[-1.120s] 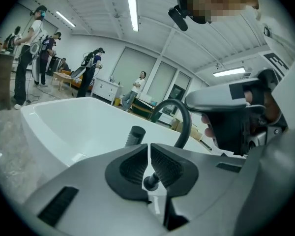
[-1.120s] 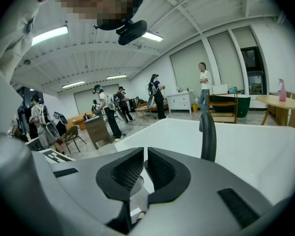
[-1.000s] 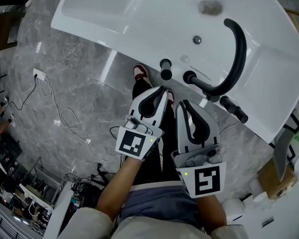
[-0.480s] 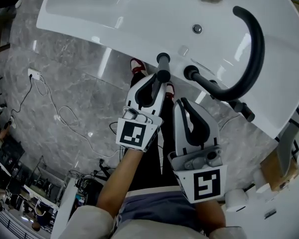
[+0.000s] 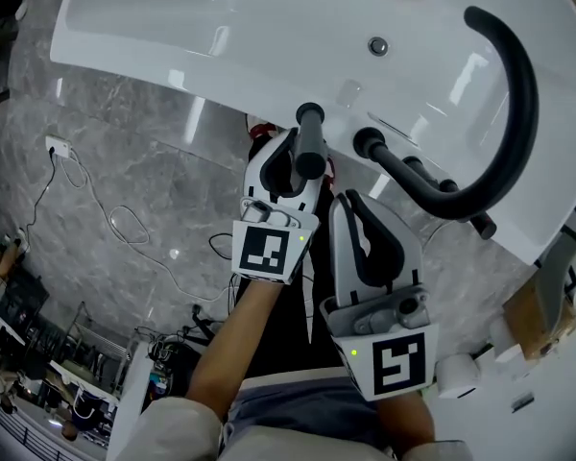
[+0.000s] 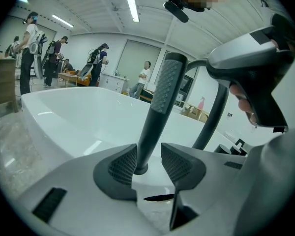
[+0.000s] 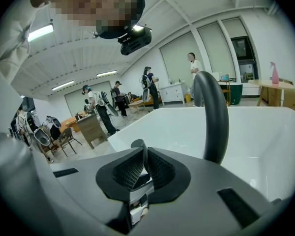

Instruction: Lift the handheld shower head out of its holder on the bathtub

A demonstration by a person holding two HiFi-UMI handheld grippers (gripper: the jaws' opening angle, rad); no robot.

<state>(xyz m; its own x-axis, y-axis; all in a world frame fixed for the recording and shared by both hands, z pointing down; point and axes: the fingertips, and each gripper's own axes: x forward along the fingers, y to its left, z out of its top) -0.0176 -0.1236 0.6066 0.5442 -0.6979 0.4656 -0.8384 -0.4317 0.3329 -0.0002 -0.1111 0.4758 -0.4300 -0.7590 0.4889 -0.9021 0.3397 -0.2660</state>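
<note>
The handheld shower head (image 5: 310, 128) is a black stick that stands upright in its holder on the white bathtub's rim (image 5: 269, 84). My left gripper (image 5: 302, 161) has its jaws on either side of it. In the left gripper view the black handle (image 6: 160, 102) rises between the ribbed pads (image 6: 124, 165), close to the left pad and clear of the right one. The left gripper (image 6: 148, 163) is opening its jaws and grips nothing. My right gripper (image 5: 350, 200) hangs just short of the rim, and in its own view the right gripper (image 7: 143, 168) is shut and empty.
A black arched spout (image 5: 504, 123) rises from the rim to the right of the shower head, with black knobs (image 5: 480, 224) beside it. Cables (image 5: 125, 224) lie on the grey marble floor at left. A cardboard box (image 5: 533, 320) sits at right. People stand far behind the tub (image 6: 78, 117).
The left gripper has moved forward and down to the tub rim and its jaws have opened around the shower handle. The right gripper has sunk a little and stayed shut.
</note>
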